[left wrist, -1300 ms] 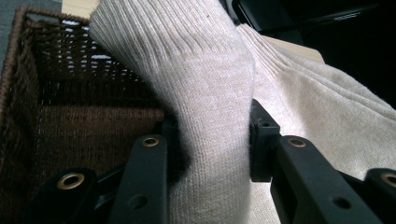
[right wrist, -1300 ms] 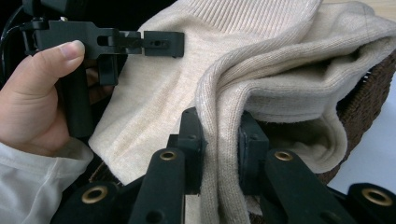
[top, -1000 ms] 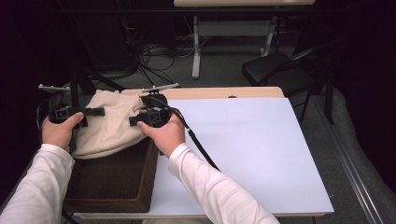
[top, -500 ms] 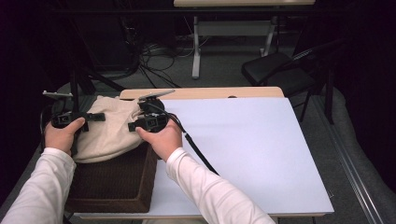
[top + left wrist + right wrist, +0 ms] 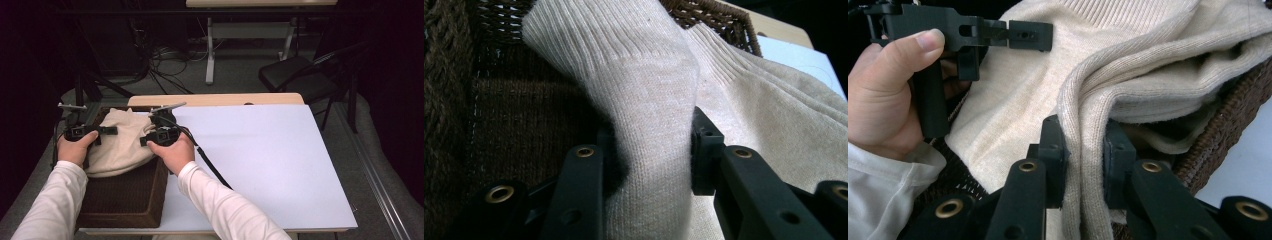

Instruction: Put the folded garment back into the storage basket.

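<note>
A person in white sleeves holds a cream knitted sweater (image 5: pixel 120 142) over a dark brown wicker basket (image 5: pixel 125 200) at the left end of a table with a white top (image 5: pixel 260 165). No brand, label or readable writing shows on the sweater, the basket or the grippers.

The left gripper (image 5: pixel 651 145) pinches a thick ribbed fold of the sweater between its black jaws, with the basket's woven wall behind. The right gripper (image 5: pixel 1083 150) pinches another bunched fold at the basket's right rim; the left hand (image 5: pixel 885 95) shows beyond it. Most of the sweater lies heaped in the basket's far end.

Compared with a second ago, both hands have sunk lower and the sweater sits deeper in the basket, with both grips unchanged.
</note>
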A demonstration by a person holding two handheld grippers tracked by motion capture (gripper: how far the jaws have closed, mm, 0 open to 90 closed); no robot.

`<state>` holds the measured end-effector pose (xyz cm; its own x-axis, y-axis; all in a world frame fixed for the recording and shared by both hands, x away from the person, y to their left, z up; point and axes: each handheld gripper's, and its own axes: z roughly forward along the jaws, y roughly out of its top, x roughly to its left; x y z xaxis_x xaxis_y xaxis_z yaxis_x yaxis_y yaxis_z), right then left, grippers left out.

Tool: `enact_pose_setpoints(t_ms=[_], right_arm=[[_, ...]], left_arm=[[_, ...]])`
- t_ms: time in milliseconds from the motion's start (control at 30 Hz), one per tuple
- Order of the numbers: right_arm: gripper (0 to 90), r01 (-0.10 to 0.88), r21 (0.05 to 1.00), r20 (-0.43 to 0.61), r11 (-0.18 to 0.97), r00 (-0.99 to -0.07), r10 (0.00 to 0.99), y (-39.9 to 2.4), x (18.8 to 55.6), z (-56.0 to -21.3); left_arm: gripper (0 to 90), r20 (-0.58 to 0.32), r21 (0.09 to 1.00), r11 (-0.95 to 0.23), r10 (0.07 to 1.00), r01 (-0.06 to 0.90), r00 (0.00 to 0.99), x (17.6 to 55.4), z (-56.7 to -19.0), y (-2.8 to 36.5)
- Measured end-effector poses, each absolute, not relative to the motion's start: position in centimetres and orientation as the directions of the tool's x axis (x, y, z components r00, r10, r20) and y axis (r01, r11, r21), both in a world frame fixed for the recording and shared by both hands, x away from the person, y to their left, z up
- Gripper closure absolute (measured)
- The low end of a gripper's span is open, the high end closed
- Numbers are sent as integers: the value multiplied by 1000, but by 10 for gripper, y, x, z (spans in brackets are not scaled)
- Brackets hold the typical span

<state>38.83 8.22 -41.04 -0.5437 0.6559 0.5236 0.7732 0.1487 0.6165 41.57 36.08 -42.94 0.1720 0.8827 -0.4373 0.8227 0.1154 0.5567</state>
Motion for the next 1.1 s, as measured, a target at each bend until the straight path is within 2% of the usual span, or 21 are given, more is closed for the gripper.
enact_pose_setpoints(t_ms=[700,767,833,867,900,933,967,1033,1100], right_arm=[[750,766,616,495,183,-558,666,93,381,-425],[728,742,634,453,216,-583,674,95,380,-428],[708,729,643,425,235,-595,682,97,378,-428],[672,715,646,392,268,-612,687,98,377,-429],[597,675,661,323,328,-651,687,100,376,-432],[597,675,661,323,328,-651,687,100,376,-432],[539,618,699,265,359,-690,673,99,374,-431],[513,590,726,246,354,-704,667,99,372,-429],[458,540,759,210,363,-731,649,98,367,-424]], left_arm=[[659,-400,541,92,902,836,160,417,-433,363],[631,-362,535,60,918,843,164,417,-432,362],[604,-256,534,-1,953,845,163,418,-433,356],[563,-226,506,-35,959,862,172,420,-435,354],[455,-212,473,-50,963,879,169,421,-437,352],[455,-203,453,-55,966,890,163,421,-438,351],[431,-185,438,-57,971,897,152,421,-439,352],[411,-156,476,-69,975,877,161,418,-438,355],[402,-197,524,-39,966,851,165,415,-434,358]])
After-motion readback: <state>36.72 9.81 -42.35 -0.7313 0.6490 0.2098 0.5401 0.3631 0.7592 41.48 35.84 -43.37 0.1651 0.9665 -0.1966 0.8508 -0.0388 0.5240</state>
